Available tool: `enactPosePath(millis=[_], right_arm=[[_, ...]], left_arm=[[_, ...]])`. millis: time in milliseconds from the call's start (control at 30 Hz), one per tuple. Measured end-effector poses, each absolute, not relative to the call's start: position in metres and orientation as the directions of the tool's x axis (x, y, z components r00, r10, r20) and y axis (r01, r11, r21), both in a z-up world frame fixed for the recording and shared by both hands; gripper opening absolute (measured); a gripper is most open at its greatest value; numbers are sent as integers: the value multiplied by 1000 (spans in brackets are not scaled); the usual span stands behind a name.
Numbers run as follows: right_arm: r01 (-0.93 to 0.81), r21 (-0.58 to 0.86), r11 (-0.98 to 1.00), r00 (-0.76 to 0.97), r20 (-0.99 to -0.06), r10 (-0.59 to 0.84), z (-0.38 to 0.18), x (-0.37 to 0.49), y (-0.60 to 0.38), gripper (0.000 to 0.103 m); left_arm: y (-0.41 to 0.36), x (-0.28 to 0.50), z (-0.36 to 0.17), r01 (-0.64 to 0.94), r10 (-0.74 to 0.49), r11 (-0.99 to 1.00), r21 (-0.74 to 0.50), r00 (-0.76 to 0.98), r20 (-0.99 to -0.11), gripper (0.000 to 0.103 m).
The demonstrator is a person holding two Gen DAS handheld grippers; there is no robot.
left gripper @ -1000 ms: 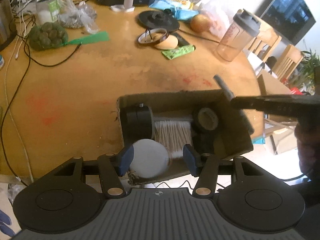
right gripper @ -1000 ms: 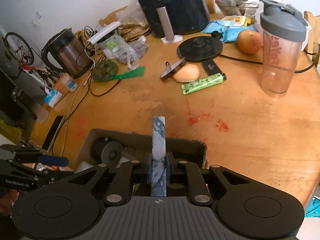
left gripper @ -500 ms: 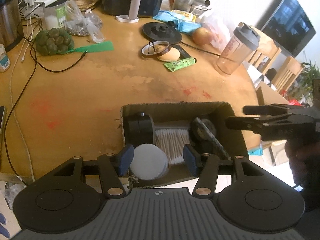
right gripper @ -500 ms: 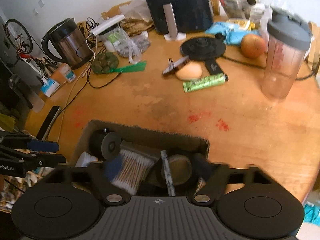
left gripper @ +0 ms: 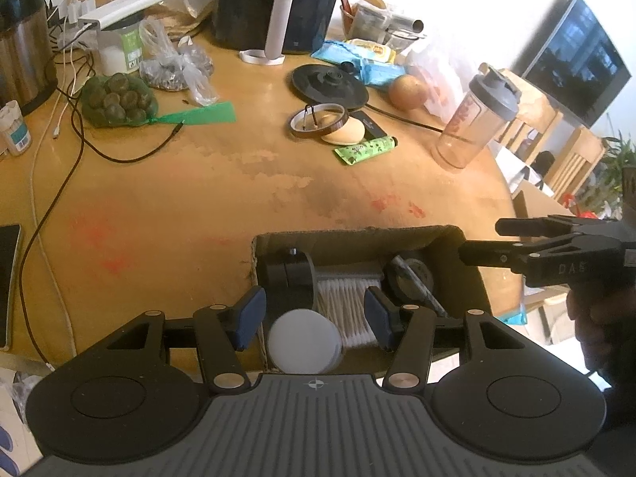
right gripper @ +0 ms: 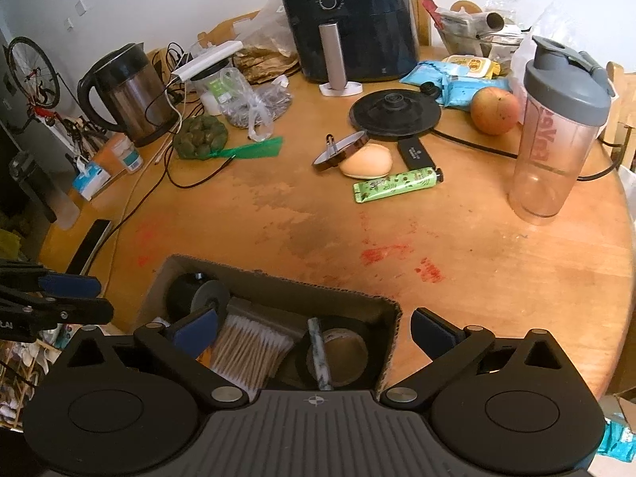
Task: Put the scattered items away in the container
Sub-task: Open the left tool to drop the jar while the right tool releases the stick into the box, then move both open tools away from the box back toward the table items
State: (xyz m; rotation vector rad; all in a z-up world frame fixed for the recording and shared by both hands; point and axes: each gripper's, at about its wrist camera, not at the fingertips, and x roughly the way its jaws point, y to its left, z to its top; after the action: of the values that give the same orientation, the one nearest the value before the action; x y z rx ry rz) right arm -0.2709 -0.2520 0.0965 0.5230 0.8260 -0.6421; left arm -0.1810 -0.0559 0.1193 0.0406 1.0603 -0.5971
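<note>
While both tools hover over the near edge of the round wooden counter (right gripper: 457, 238), the open brown cardboard box (left gripper: 357, 234) sits just below and between them, holding most of the task's things. The right gripper (right gripper: 314, 328) has its blue-padded fingers (right gripper: 431, 334) spread wide with nothing between them; its left finger hangs above the box interior and its right finger lies outside the box's right wall. Directly under that gap, the slim marbled grey-white stick (right gripper: 320, 353) lies inside the box, leaning across a dark roll of tape (right gripper: 338, 355) and touching neither finger. Beside it on the left rests a bundle of cotton swabs (right gripper: 250, 353), and further left a black cylindrical object (right gripper: 190, 298).

The left gripper (left gripper: 314, 314) is likewise released, its fingers (left gripper: 250, 312) apart and empty. Between them in the left wrist view shows a pale grey round disc (left gripper: 304, 344) in the near left corner of the box; whether it touches the fingers cannot be told.

Well apart from the box, further back on the counter, lie a green squeeze tube (right gripper: 395, 187), a beige oval piece (right gripper: 365, 161) and an amber tape ring (right gripper: 338, 151), close together.
</note>
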Motion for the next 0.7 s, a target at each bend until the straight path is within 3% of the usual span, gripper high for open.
enactPosePath(millis=[700], right_arm=[[738,105,667,472,-787,-397,103,-274,-289,103]], left_arm=[[-53,-167,134,468,-439,856,-222,428,-790,54]])
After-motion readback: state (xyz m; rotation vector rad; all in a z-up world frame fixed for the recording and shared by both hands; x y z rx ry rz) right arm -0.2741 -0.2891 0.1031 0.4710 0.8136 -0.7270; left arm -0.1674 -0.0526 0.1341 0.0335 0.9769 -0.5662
